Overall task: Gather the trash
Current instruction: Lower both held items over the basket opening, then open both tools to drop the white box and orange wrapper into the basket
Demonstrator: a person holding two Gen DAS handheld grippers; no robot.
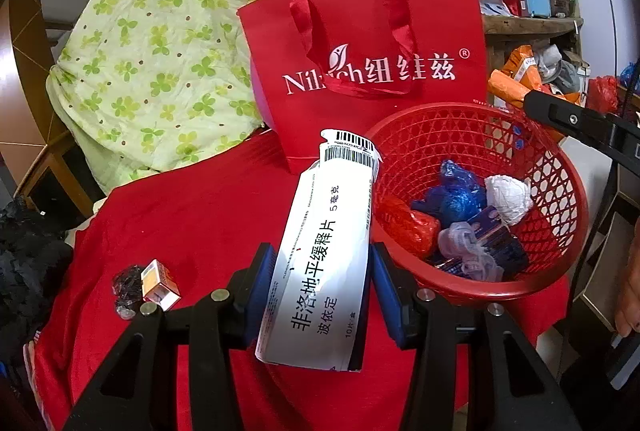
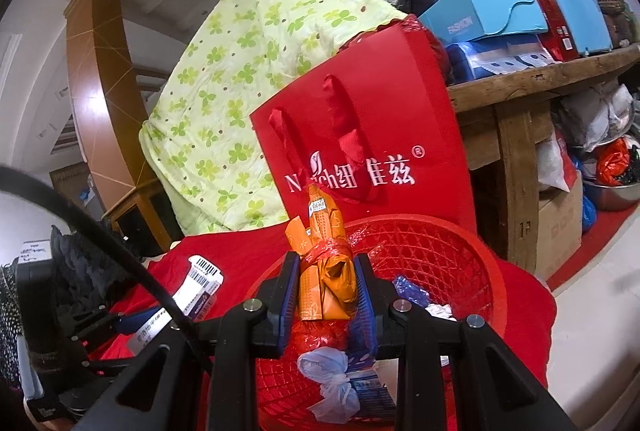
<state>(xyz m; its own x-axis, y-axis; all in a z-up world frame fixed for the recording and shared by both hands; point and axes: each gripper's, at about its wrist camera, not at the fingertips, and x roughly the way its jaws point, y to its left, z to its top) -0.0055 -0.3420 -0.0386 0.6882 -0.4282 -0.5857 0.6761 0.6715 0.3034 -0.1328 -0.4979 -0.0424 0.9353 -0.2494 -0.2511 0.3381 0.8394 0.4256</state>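
My left gripper [image 1: 320, 283] is shut on a flattened white medicine box [image 1: 320, 259] with black Chinese print, held above the red cloth just left of the red mesh basket [image 1: 560, 175]. The basket holds blue, red and white crumpled bags. My right gripper [image 2: 326, 287] is shut on an orange wrapper bundle [image 2: 326, 271] tied with red plastic, held over the basket [image 2: 460, 255]. The white box also shows in the right wrist view [image 2: 200, 289]. A small orange-and-white box [image 1: 160, 285] and a dark crumpled wrapper [image 1: 126, 285] lie on the cloth at the left.
A red paper gift bag [image 1: 372, 51] stands behind the basket. A green clover-print quilt [image 1: 160, 43] is heaped at the back left. A wooden shelf [image 2: 540, 71] with blue and red boxes stands at the right. A red cloth [image 1: 180, 215] covers the table.
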